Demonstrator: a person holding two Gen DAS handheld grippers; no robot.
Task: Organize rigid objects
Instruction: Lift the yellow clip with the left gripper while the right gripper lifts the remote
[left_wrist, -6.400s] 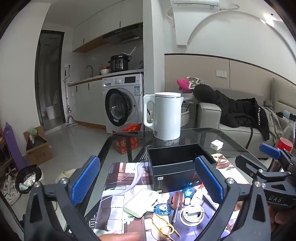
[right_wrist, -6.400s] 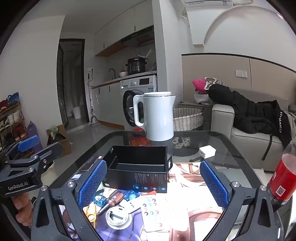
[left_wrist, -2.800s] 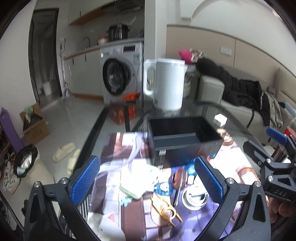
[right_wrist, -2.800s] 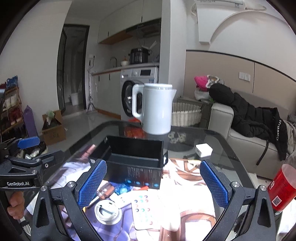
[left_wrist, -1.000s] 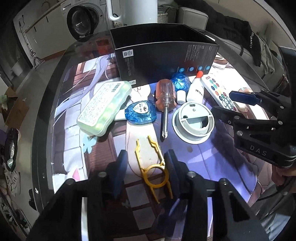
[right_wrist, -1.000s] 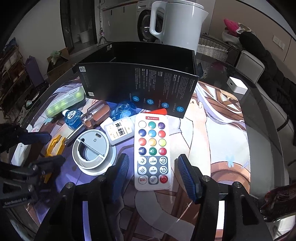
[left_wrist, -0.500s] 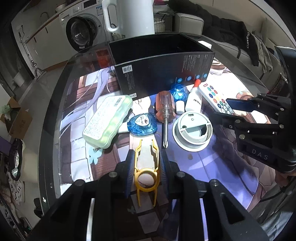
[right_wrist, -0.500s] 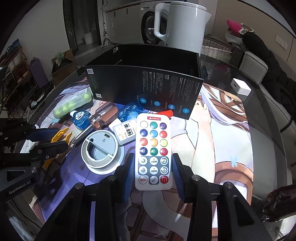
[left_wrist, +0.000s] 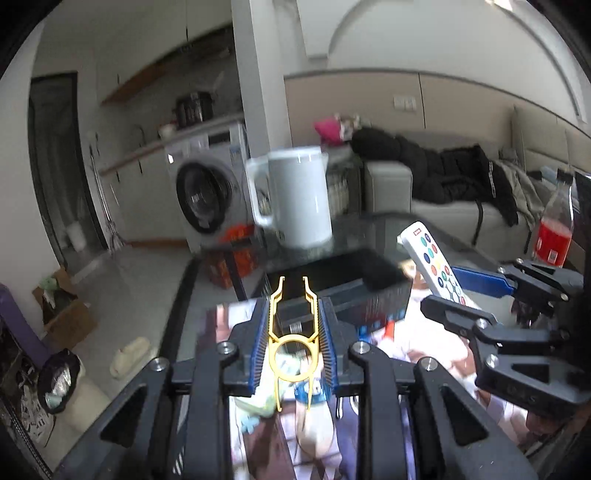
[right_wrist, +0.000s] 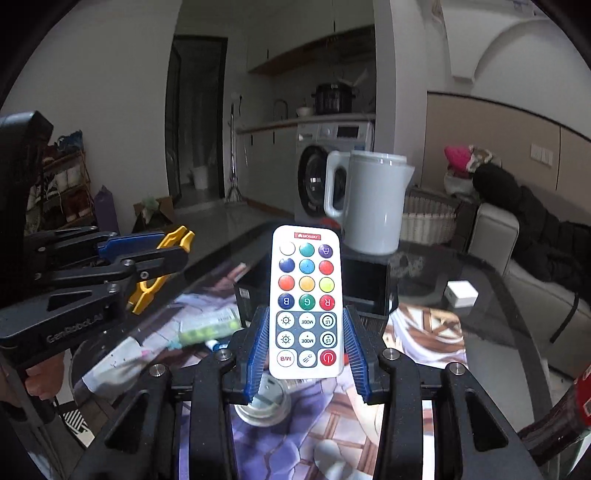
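Note:
My left gripper (left_wrist: 293, 341) is shut on a yellow plastic clip tool (left_wrist: 293, 332) and holds it above the table, in front of the open black box (left_wrist: 340, 280). My right gripper (right_wrist: 306, 339) is shut on a white remote control (right_wrist: 306, 299) with coloured buttons, held upright above the table. The remote (left_wrist: 434, 260) and right gripper (left_wrist: 480, 291) show at the right of the left wrist view. The left gripper with the yellow tool (right_wrist: 159, 266) shows at the left of the right wrist view. The black box (right_wrist: 365, 288) stands behind the remote.
A white kettle (right_wrist: 373, 203) stands behind the box on the glass table (right_wrist: 491, 295). A green case (right_wrist: 207, 328), a round white part (right_wrist: 264, 406) and small items lie on the printed mat. A white charger (right_wrist: 461, 293) and a red bottle (left_wrist: 554, 236) stand at the right.
Both grippers closed on their objects on the table and lifted them: the left took the yellow tool, the right took the remote. Both cameras now face level across the room.

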